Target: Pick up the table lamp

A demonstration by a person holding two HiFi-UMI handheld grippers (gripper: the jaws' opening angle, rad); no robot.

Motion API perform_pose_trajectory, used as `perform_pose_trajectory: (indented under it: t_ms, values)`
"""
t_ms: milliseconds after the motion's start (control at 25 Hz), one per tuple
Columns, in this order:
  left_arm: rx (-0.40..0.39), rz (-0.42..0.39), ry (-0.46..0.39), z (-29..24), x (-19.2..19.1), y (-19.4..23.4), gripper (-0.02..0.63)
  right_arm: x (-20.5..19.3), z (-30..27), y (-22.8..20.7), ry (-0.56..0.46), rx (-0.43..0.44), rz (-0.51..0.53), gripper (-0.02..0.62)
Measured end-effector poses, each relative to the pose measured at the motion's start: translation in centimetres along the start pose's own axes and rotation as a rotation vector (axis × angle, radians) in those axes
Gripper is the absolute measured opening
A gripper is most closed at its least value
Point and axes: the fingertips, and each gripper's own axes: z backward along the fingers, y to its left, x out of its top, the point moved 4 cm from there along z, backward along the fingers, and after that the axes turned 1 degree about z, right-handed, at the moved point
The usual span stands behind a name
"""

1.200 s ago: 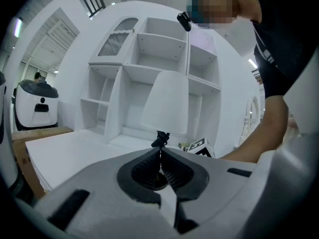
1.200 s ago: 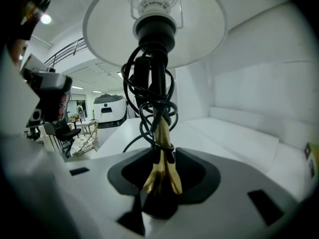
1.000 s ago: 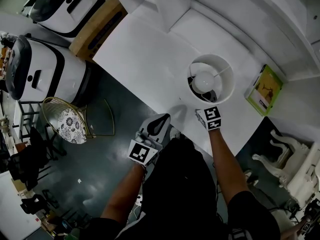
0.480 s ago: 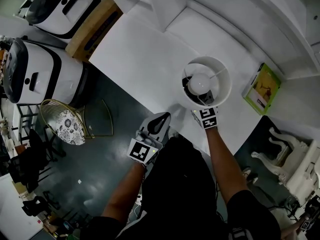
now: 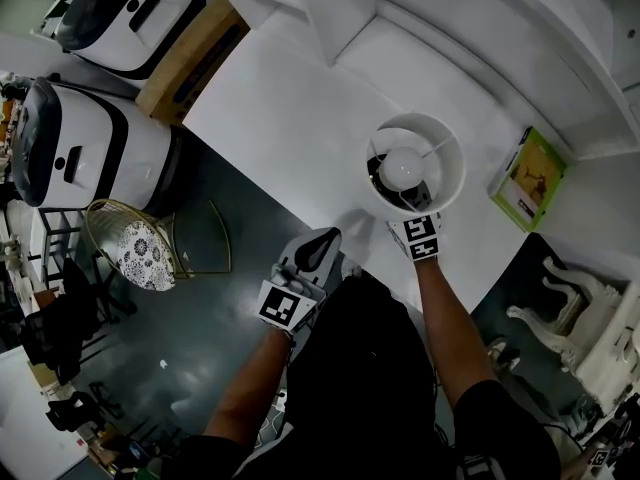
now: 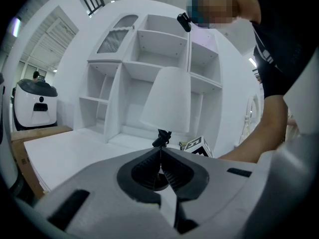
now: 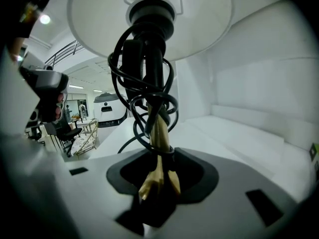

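White table lamp, round shade, black cord coiled round brass stem

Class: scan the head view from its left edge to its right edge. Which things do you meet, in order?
white-and-black machine → wire chair → left gripper → table lamp → green booklet

Lab hall with staged room: white shelving, table, bulky white machines.
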Motion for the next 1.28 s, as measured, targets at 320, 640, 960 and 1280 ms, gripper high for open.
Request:
perform_pose_trajectory:
  t_ms: [320, 640, 960, 1280]
  values:
    - [0.003, 0.004, 0.007, 0.4, -0.5, 0.1, 0.020, 1.2, 0.3, 0.2, -0.031, 0.015, 0.019, 0.150]
    - [-0.002, 0.003, -0.006, 0.4, 0.1, 0.0, 0.020, 2.0, 1.3, 0.7, -0.018, 0.021, 0.042, 0.150]
    - [-0.023, -0.049, -0.035, 1.4, 0.5, 0.3, 0.020, 3.9, 4.0, 0.9, -0.027, 0.005, 0.027, 0.149]
    - [-0.013, -0.028, -0.056, 2.3, 2.4, 0.4, 0.019, 6.4, 7.1, 1.1, -0.019, -0.011, 0.049, 0.149]
